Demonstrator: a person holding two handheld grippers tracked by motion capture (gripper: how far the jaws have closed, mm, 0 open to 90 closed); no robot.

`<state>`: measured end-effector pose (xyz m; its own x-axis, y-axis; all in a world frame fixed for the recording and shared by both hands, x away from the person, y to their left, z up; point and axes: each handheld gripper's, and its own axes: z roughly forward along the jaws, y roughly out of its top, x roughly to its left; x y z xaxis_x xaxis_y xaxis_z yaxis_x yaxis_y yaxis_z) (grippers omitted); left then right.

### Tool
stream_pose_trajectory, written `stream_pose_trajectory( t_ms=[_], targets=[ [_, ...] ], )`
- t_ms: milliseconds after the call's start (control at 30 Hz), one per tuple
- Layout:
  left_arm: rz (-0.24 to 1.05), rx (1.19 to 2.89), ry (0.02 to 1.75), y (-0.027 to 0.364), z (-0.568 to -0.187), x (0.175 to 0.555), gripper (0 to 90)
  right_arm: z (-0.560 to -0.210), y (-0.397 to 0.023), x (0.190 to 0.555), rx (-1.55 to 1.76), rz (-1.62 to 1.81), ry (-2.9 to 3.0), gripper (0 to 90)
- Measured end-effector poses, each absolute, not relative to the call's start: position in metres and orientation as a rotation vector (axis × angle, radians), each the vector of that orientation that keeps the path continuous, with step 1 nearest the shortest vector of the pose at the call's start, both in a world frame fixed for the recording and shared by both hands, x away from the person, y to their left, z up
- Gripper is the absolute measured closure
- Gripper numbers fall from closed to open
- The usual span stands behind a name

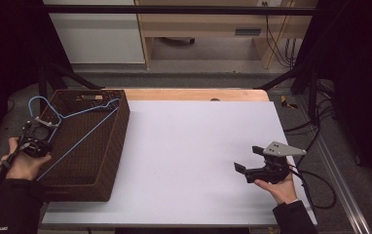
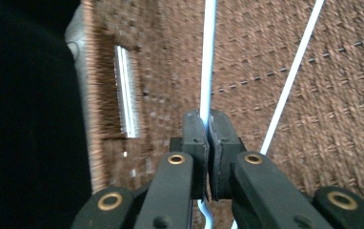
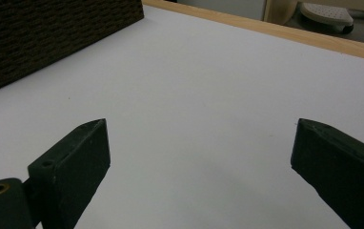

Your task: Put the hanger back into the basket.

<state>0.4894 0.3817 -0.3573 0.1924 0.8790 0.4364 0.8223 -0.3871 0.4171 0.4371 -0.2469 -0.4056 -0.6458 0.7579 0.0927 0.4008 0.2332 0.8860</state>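
1. Looks like a lab or test cell set up for recording, not a home.
2. Black metal frame (image 1: 174,9) runs overhead and down both sides of the bench (image 1: 198,146), with dark curtains beyond it.
3. Bench is a plain wooden top under a white sheet, bare apart from a wicker basket (image 1: 118,141).
4. Loose cables (image 1: 315,141) trail over the grey floor on the right.
5. Behind: light wood furniture (image 1: 208,24) and a white cabinet (image 1: 94,34), office-grade fittings.
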Motion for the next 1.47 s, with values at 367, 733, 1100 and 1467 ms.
stream_pose_trajectory(
  t_ms=[367,733,1100,1467],
  targets=[
    [0.842,2.343,1.677,0.374,-0.381,0.497,82.9,-0.407,-0.246,0.438,1.070,1.377,2.156,6.2],
    [0.861,1.949,1.340,0.356,-0.339,0.438,44.4,-0.405,-0.248,0.437,1.071,1.408,2.125,6.1],
    [0.659,1.782,1.008,0.296,-0.343,0.417,15.7,-0.404,-0.249,0.436,1.077,1.421,2.105,5.5],
    [0.590,1.803,0.919,0.271,-0.360,0.410,10.2,-0.405,-0.253,0.436,1.096,1.432,2.074,4.9]
  ],
)
